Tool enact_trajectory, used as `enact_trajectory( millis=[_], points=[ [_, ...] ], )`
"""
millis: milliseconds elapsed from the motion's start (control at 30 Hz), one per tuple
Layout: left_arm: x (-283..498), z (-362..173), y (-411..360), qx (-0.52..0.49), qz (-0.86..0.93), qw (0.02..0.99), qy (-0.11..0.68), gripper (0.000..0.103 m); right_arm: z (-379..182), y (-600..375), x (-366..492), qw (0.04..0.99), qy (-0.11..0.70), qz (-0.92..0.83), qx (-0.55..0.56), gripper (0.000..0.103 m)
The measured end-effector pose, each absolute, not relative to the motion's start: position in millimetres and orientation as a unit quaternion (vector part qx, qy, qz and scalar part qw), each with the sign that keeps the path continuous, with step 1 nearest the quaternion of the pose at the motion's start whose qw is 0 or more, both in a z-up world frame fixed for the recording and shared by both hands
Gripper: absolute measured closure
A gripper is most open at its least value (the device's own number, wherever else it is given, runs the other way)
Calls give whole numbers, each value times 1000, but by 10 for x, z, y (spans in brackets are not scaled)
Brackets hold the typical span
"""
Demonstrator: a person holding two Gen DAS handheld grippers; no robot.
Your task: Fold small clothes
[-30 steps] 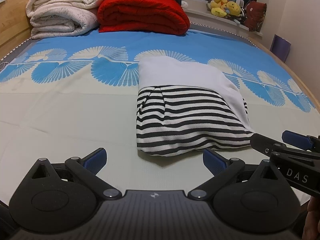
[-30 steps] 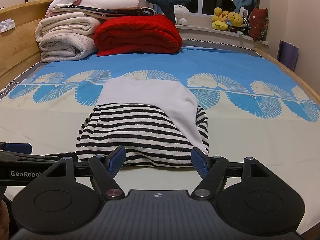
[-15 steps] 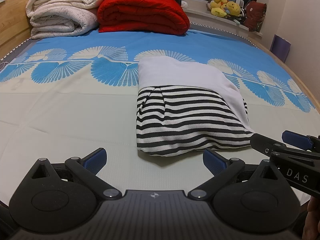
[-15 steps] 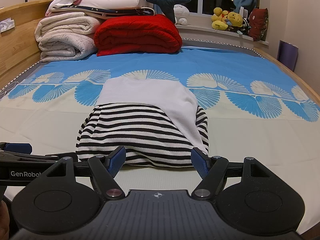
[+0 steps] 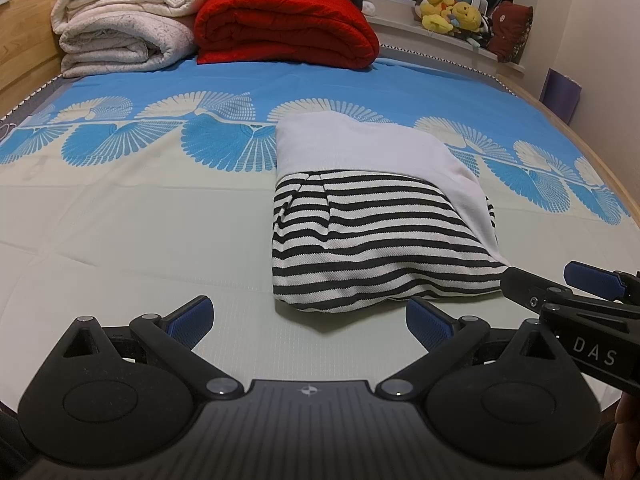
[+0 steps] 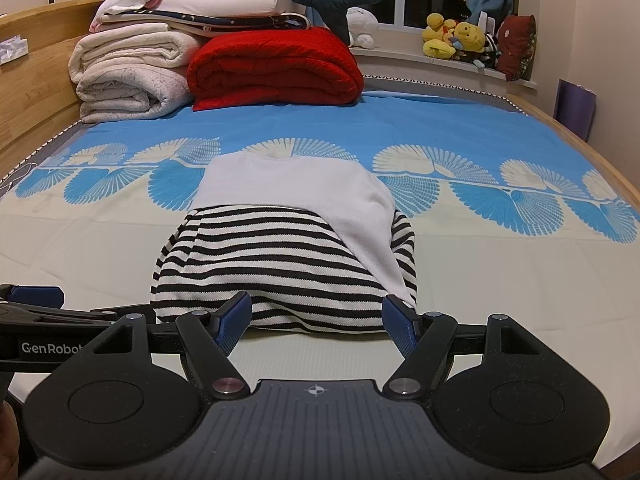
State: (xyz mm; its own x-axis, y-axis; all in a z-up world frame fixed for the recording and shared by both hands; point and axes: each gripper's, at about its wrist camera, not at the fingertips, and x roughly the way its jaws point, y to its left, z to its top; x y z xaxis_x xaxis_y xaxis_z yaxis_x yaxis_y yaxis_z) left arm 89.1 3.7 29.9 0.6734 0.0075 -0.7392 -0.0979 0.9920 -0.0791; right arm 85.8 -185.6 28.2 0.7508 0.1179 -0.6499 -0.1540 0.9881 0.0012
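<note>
The striped garment [image 5: 376, 240] lies as a folded bundle on the bed [image 5: 120, 240], about midway between the head and foot edges and nearer the bed's right edge than its left, with its white part [image 5: 352, 148] toward the headboard and the black-and-white hem toward the foot. The left tool [image 5: 308, 320] hovers over bare sheet just short of the bundle's near-left corner, its jaws wide apart and holding nothing; the right tool [image 6: 316, 316] sits just in front of the near hem, also spread wide and empty. The fold looks close to done — the step in hand is probably a last tidy or a final fold. To do it well, each tool should pinch one near corner through all layers, lift evenly, and carry the hem toward the white edge without dragging the slanted white flap on the right. The bundle is nearly square, its slightly longer axis running foot to head.
</note>
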Motion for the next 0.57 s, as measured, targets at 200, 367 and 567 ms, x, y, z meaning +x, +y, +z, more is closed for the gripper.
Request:
enact_trajectory(
  millis=[200,367,567],
  points=[
    [892,300,36,-56,29,913,403,1,284,-1859,859,935,346,73,-26,30],
    [893,298,34,-57,29,913,404,1,285,-1864,859,935,346,73,-27,30],
    [892,276,24,-56,27,913,404,1,274,-1869,853,935,346,73,-26,30]
  ],
)
